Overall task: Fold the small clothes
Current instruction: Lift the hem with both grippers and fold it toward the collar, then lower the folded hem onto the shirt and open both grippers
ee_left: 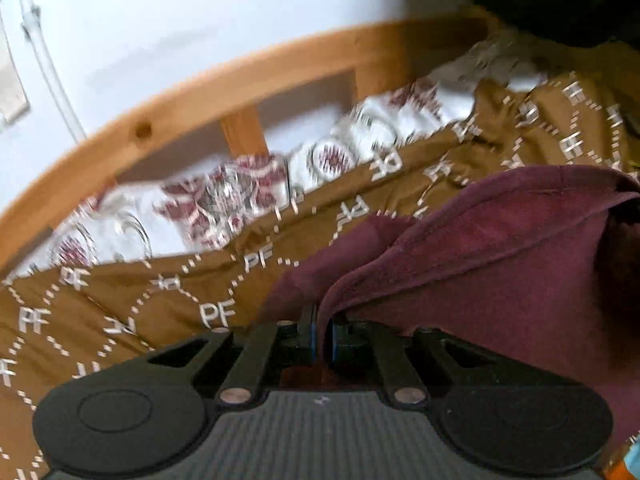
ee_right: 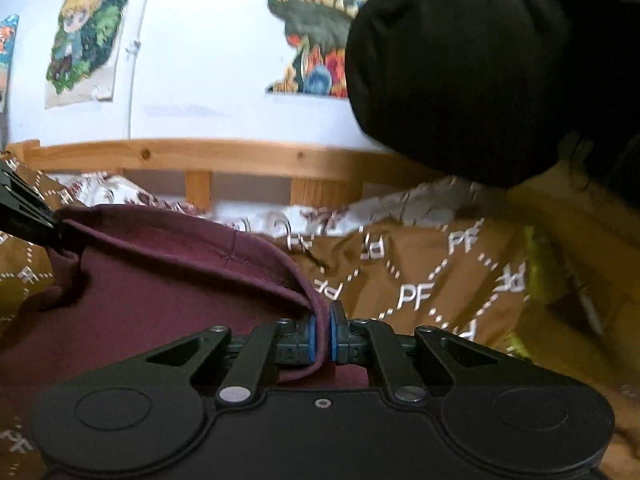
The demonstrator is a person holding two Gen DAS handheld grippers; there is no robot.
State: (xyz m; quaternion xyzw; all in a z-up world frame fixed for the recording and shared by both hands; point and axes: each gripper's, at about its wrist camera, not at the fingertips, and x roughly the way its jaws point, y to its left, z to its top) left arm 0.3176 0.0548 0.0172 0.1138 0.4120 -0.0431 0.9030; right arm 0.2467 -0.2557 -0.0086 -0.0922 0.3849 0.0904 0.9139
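Maroon garment (ee_right: 168,280) hem clamped by left gripper (ee_left: 323,330) and right gripper (ee_right: 324,330) above brown blanket (ee_right: 420,280)

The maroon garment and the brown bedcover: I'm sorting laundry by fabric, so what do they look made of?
The maroon garment looks like soft matte cotton knit, perhaps fleece, with a stitched, rolled hem; I cannot be sure. The brown bedcover looks like thin, smooth woven cloth, with crisp creases and white printed PF lettering.
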